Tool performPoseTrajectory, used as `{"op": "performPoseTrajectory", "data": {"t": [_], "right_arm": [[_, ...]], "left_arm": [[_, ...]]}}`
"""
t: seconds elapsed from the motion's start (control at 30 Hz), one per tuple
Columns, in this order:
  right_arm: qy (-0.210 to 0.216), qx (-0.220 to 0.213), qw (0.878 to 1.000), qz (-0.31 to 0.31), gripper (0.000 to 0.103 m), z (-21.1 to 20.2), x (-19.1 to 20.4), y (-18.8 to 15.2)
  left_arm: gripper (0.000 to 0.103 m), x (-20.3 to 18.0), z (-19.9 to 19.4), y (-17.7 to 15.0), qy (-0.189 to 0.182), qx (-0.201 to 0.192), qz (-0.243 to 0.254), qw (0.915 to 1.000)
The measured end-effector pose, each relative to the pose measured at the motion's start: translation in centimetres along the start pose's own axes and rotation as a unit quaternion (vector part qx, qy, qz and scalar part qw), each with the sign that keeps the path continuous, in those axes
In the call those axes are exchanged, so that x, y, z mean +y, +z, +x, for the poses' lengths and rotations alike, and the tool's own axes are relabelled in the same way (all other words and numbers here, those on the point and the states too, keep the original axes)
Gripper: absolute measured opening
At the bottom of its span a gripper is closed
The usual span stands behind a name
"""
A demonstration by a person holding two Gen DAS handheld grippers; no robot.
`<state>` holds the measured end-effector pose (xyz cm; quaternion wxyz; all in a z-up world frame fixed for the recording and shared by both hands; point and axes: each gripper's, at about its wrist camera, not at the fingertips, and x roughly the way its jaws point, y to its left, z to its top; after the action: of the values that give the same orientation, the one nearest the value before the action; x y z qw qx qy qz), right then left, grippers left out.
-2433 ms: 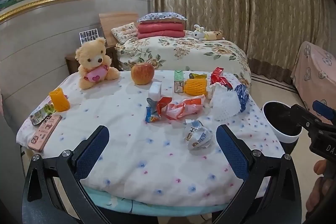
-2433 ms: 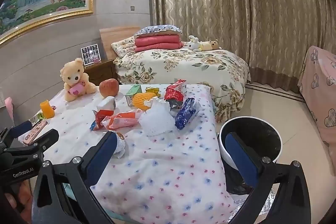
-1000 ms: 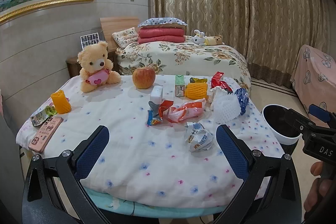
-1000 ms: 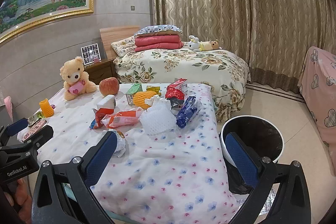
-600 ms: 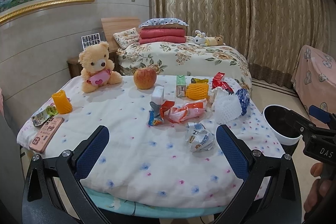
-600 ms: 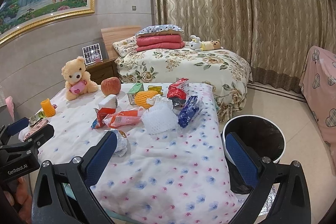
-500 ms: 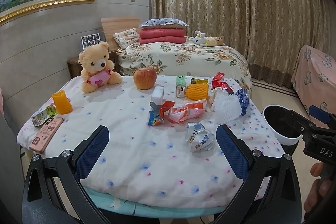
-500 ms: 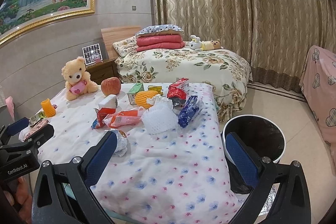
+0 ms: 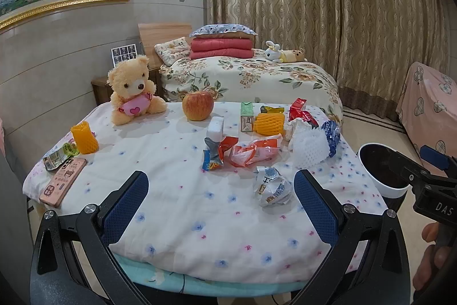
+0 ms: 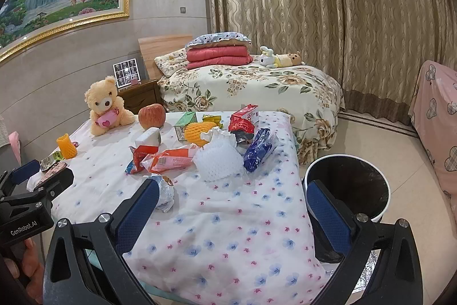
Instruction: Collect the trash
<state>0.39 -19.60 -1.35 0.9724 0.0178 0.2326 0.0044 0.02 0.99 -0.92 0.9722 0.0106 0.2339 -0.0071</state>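
Wrappers and a crumpled packet lie scattered on the bench, with the bin on the floor just beside its right edge. Left gripper and right gripper both hover over the near edge, jaws wide apart and empty.

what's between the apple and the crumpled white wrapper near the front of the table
In the left wrist view, between the apple and the crumpled white wrapper lie a small white block and a bunch of red and orange wrappers.
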Motion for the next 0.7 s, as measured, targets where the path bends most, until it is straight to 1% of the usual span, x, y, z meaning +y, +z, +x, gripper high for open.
{"op": "performPoseTrajectory", "data": {"t": [0.4,0.7], "right_arm": [[0.002,0.002,1.000,0.001,0.103,0.0,0.0,0.0],[0.015,0.017,1.000,0.006,0.103,0.6,0.1,0.0]], "left_arm": [[0.103,0.2,0.2,-0.1,-0.001,0.002,-0.002,1.0000],[0.103,2.1,1.5,-0.8,0.008,0.023,-0.010,0.9996]]}}
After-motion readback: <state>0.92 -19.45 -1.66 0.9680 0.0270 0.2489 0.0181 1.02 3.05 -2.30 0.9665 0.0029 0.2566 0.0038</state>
